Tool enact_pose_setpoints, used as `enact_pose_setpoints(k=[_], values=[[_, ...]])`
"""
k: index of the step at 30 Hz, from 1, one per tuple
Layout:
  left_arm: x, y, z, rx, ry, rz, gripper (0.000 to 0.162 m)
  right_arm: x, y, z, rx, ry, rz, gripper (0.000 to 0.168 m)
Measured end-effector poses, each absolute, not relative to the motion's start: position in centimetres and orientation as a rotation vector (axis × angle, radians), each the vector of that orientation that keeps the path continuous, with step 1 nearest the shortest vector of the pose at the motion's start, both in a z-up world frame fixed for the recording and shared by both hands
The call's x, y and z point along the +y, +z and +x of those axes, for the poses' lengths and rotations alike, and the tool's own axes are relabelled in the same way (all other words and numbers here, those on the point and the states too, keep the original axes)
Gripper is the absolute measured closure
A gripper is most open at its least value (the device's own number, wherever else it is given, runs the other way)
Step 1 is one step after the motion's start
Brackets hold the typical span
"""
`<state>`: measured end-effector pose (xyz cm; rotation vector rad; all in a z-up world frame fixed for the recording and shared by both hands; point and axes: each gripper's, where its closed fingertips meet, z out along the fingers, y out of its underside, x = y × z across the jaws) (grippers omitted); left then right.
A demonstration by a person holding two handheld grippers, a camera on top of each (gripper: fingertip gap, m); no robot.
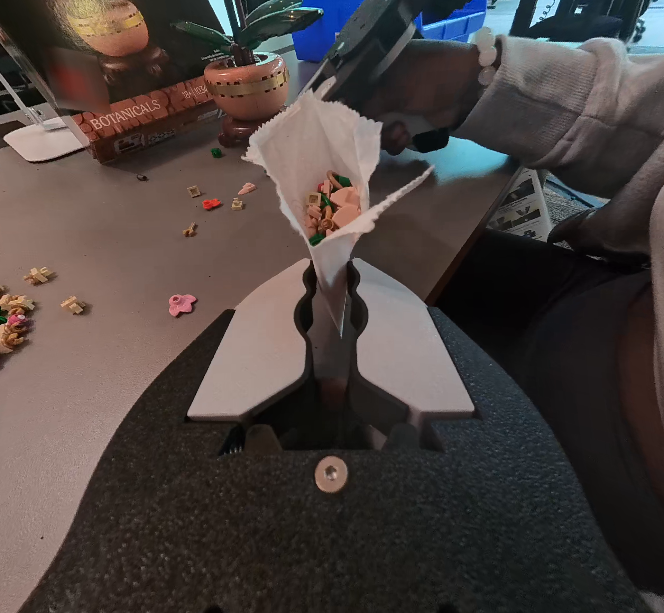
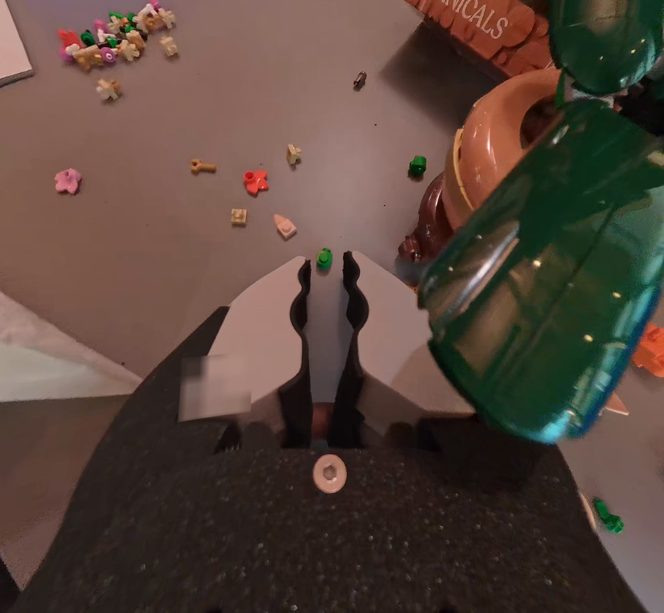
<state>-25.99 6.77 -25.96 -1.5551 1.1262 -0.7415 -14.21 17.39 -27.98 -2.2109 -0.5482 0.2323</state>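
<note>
Left gripper (image 1: 331, 268) was closed on the lower corner of a white paper bag (image 1: 316, 153), which stood tilted with its mouth open and facing up. Inside lay small building pieces (image 1: 332, 205): peach, tan and green. The bag showed in the left wrist view only.

Right gripper (image 2: 324, 260) had its jaws parted with nothing between the pads; it pointed down at the grey surface (image 2: 179, 272). A small green stud piece (image 2: 324, 258) lay on the surface in line with the gap at the tips; whether the pads touched it could not be told. In the left wrist view this gripper appeared farther off, just behind the bag's upper edge, carried by a hand (image 1: 427, 92) in a pale knit sleeve with a bead bracelet.

Near the green stud: a peach wedge piece (image 2: 285, 226), a tan plate (image 2: 239, 216), a red flower piece (image 2: 256, 181), a second green stud (image 2: 416, 165). Well apart to the left lay a pink flower piece (image 2: 67, 180) and a heap of mixed pieces (image 2: 115, 38).

To the right stood a brick-built plant pot (image 2: 492, 150) with dark green leaves (image 2: 539, 308), one leaf overlapping the right gripper's body in that view. Behind the pot stood the product box (image 1: 118, 56). The left wrist view alone showed a blue bin (image 1: 323, 20) beyond the surface.
</note>
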Motion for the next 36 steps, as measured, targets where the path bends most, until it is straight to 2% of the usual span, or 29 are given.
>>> enact_pose_setpoints(k=[3, 4, 9, 11, 15, 18, 22, 27, 31, 36], values=[[6.8, -25.9, -26.0, 1.125, -0.746, -1.555, 0.146, 17.9, -28.7, -14.1, -0.543, 0.190, -2.244, 0.155], [6.8, -25.9, -26.0, 1.125, -0.747, -1.554, 0.146, 17.9, -28.6, -14.3, -0.540, 0.208, -2.240, 0.160], [6.8, -25.9, -26.0, 1.121, -0.750, -1.552, 0.146, 17.2, -28.3, -14.4, -0.543, 0.254, -2.239, 0.161], [6.8, -25.9, -26.0, 1.118, -0.749, -1.554, 0.146, 15.7, -26.2, -15.0, -0.570, 0.319, -2.169, 0.161], [6.8, -25.9, -26.0, 1.112, -0.747, -1.558, 0.147, 11.9, -18.4, -19.1, -0.699, 0.531, -1.880, 0.161], [6.8, -25.9, -26.0, 1.109, -0.743, -1.558, 0.147, 9.8, -17.2, -22.2, -0.849, 0.622, -1.853, 0.160], [6.8, -25.9, -26.0, 1.115, -0.725, -1.551, 0.147, 10.2, -20.0, -22.6, -0.910, 0.529, -1.976, 0.148], [6.9, -25.9, -26.0, 1.109, -0.732, -1.551, 0.148, 9.2, -19.4, -22.5, -0.892, 0.638, -1.941, 0.150], [6.9, -25.9, -26.0, 1.109, -0.731, -1.551, 0.148, 8.4, -20.1, -22.4, -0.966, 0.656, -1.962, 0.133], [6.9, -25.9, -26.0, 1.105, -0.726, -1.551, 0.148, 7.4, -19.7, -22.9, -1.043, 0.731, -1.921, 0.120]])
